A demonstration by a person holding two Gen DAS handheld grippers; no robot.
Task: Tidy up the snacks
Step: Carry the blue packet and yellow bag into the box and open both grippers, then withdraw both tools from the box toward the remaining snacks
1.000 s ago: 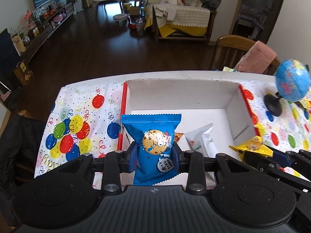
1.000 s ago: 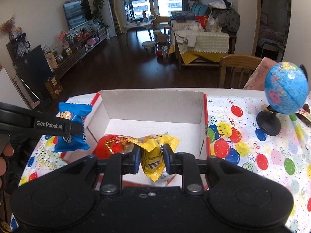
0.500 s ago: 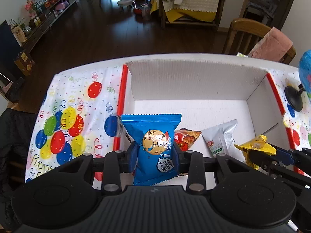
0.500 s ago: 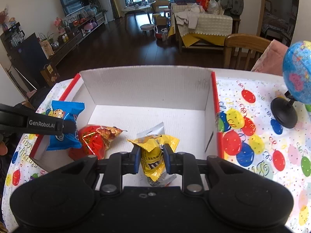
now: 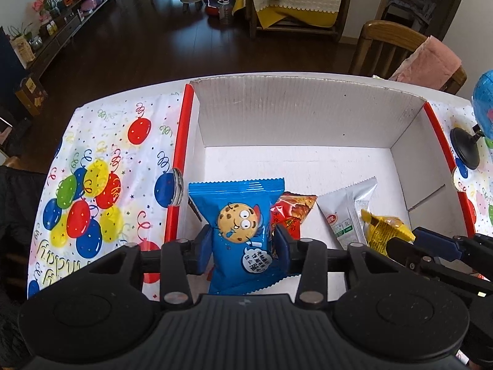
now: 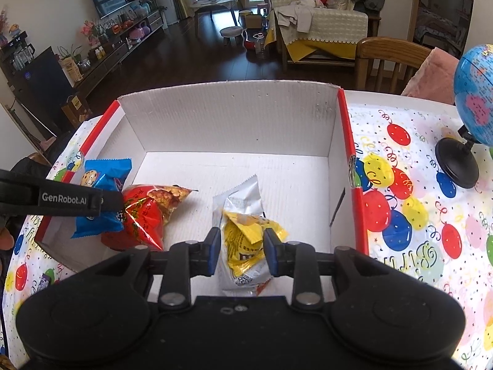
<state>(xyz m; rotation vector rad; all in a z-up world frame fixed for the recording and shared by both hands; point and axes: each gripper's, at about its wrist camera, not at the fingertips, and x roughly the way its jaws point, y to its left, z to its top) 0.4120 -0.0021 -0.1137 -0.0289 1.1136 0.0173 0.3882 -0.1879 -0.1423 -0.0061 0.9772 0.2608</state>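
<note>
Left tongs (image 5: pixel 243 243) are clamped on the blue cookie packet (image 5: pixel 238 234), held upright over the near left corner of the white cardboard box (image 5: pixel 295 114); right tongs (image 6: pixel 242 251) are clamped on the yellow candy packet (image 6: pixel 246 240) above the near middle of the box. On the box floor lie a red snack bag (image 6: pixel 148 212) at the left and a silver packet (image 6: pixel 240 197) under the yellow one; the box stands on the surface (image 6: pixel 409 215) with balloon cloth, a globe (image 6: pixel 476 98) at far right.
</note>
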